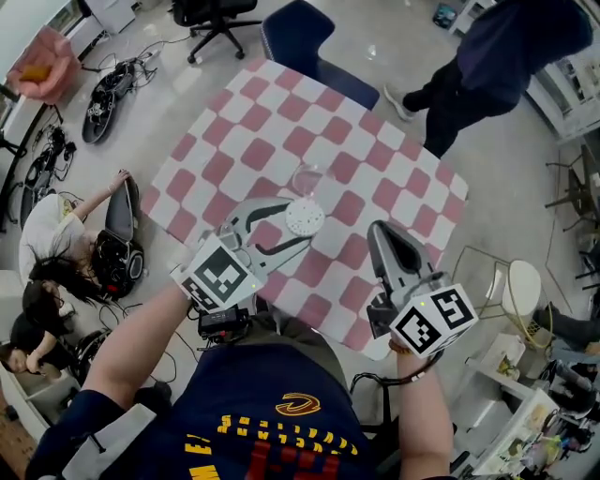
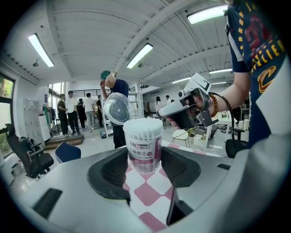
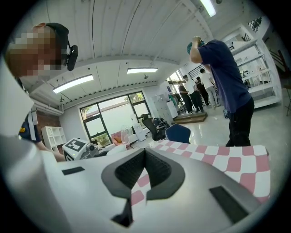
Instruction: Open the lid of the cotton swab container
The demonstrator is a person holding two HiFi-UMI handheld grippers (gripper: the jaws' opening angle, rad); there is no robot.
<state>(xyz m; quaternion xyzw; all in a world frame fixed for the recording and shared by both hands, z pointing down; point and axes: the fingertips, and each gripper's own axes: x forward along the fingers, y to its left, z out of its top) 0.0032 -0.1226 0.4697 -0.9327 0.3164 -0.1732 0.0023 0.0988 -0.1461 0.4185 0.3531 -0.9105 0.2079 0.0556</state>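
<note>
on pale floor [image 1: 187, 94], pink-checked table [image 1: 281, 112], office chair [image 1: 216, 14]

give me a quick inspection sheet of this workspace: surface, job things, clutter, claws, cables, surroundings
surface: table with a pink and white checked top
job's things: cotton swab container upright, swabs showing at the top; its clear lid already stands open
clutter: nothing seen
grippers: left claw shut on the cotton swab container; right claw shut and empty, near the table's right edge
cables: tangled cables on the floor left of the table
surroundings: standing person, people on the floor, office chair
</note>
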